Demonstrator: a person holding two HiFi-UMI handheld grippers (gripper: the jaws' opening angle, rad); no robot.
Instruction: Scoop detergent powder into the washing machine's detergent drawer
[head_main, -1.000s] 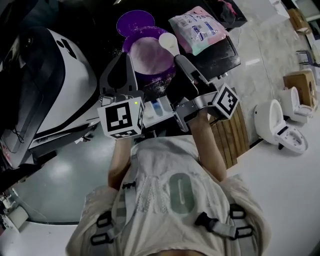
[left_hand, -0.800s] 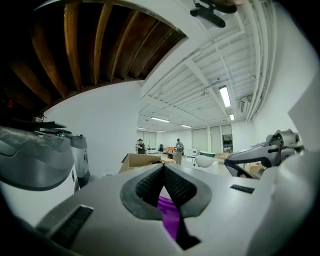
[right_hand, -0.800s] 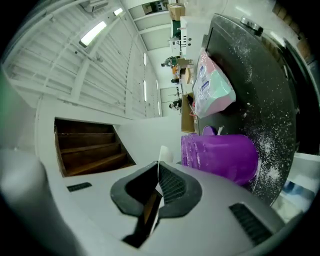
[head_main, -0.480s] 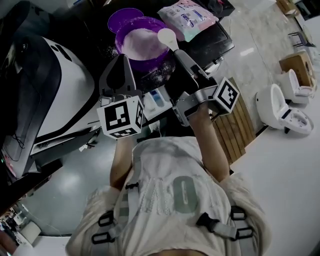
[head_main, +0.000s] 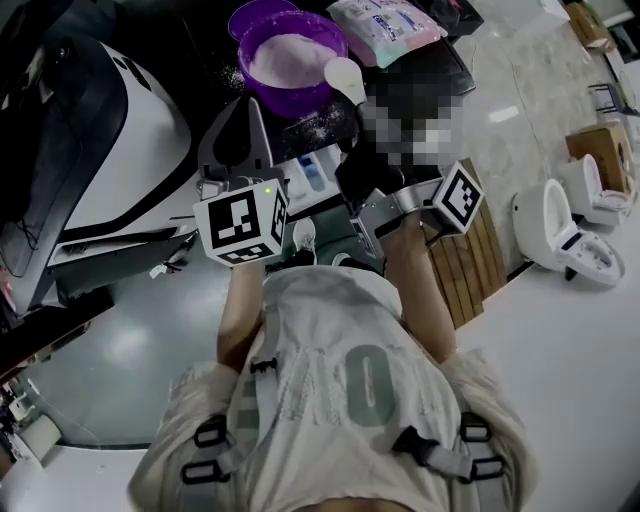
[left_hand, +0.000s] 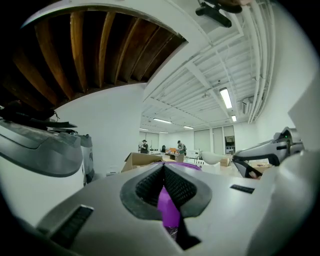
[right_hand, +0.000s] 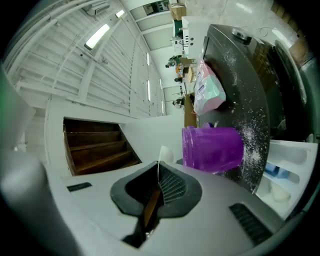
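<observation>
A purple tub of white detergent powder stands on the dark washer top, also seen as a purple tub in the right gripper view. My left gripper is shut on the tub's near rim, which shows as a purple strip between the jaws. My right gripper is shut on the brown handle of a white scoop, whose bowl hangs just off the tub's right side. The open detergent drawer, white with a blue compartment, lies below the tub. A mosaic patch hides most of the right gripper in the head view.
The purple lid and a detergent bag lie behind the tub. Spilled powder dusts the dark top. The white washing machine is at left, a toilet and wooden slats at right.
The scoop has come off the tub's right rim and now sits outside it, nearer the drawer. The left gripper has kept its hold on the tub.
</observation>
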